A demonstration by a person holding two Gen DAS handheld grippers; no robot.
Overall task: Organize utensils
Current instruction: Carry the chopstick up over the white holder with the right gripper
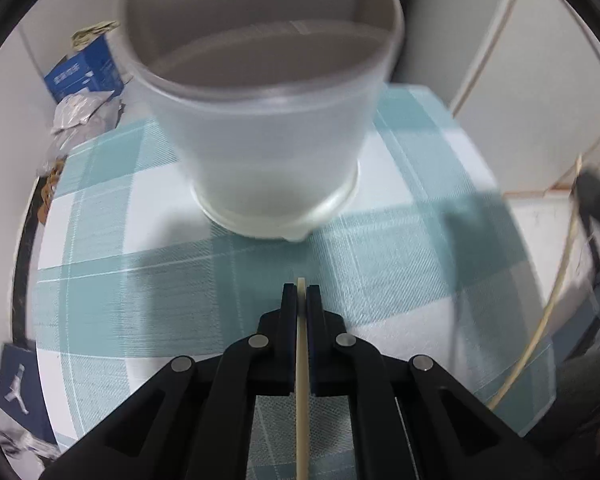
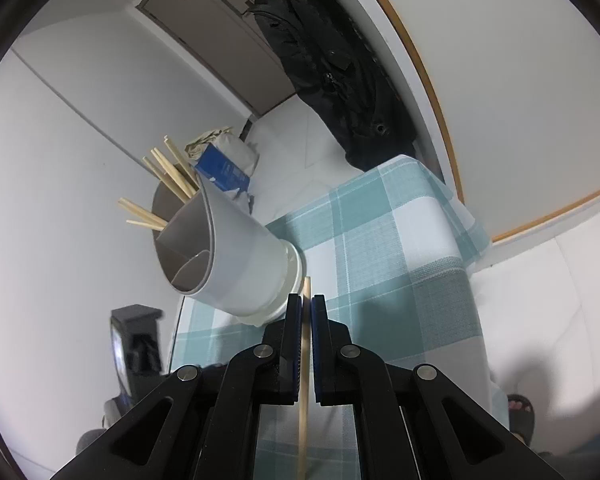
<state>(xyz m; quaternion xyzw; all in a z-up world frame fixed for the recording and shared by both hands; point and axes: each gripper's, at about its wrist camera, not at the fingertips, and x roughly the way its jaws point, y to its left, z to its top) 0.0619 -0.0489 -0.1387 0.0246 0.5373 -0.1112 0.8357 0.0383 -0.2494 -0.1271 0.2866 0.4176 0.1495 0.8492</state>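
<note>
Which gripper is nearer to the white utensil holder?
Right. The right gripper reaches the utensil holder base; the left gripper sits back from it, cloth between.

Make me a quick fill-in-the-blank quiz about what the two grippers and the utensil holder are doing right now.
1. Each gripper, left gripper and right gripper, is shut on one ____.
2. The utensil holder stands on a ____ tablecloth.
3. Several chopsticks already stick out of the holder's ____.

Missing words: chopstick; checked; top

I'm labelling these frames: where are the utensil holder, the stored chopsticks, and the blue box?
utensil holder (image 2: 240, 264), right wrist view, outer wall.
stored chopsticks (image 2: 172, 176), right wrist view, shafts above rim.
blue box (image 1: 82, 74), left wrist view, front face.
</note>
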